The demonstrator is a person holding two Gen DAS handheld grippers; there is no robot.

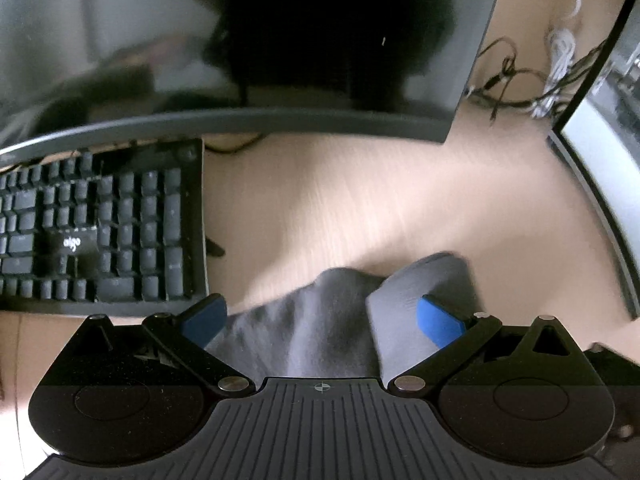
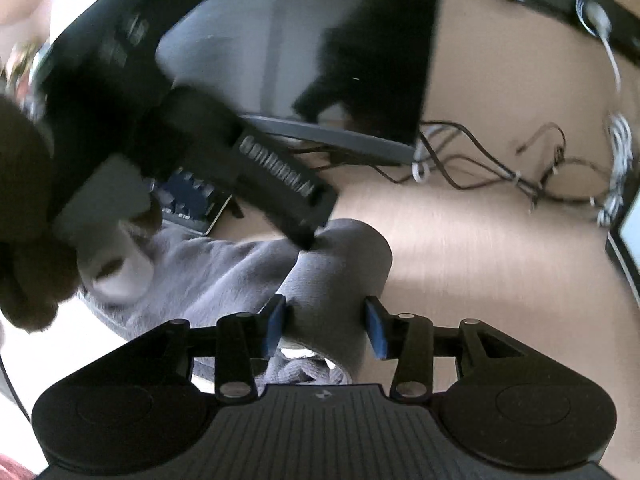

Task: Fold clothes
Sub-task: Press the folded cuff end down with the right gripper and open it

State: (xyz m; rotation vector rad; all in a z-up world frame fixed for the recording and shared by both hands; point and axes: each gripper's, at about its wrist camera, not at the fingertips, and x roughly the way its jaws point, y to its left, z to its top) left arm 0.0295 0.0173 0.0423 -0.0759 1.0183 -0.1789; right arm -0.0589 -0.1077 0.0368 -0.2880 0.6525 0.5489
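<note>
1. The grey garment (image 1: pixel 320 320) is lying bunched on the wooden desk (image 1: pixel 360 200), just to the right of the black keyboard (image 1: pixel 100 224) in the left wrist view.
2. The left gripper (image 1: pixel 322 318) is standing wide – its blue pads (image 1: pixel 440 320) are spread far apart, with folds of the cloth lying between them. Whether either pad is pressing on the cloth, I cannot tell.
3. The right gripper (image 2: pixel 326 330) is standing at a narrower gap, with an upright fold of the garment (image 2: pixel 332 280) between its pads (image 2: pixel 276 328). The cloth is touching the left pad, while a sliver of space is showing beside the right one, so no firm pinch is showing.
4. In the right wrist view the left gripper's black body (image 2: pixel 276 188) is reaching the garment from the keyboard side – a hand (image 2: pixel 32 220) is holding it.
5. A dark monitor (image 1: pixel 240 40) is standing behind the keyboard, and tangled cables (image 2: pixel 520 168) are lying further right of it.
</note>
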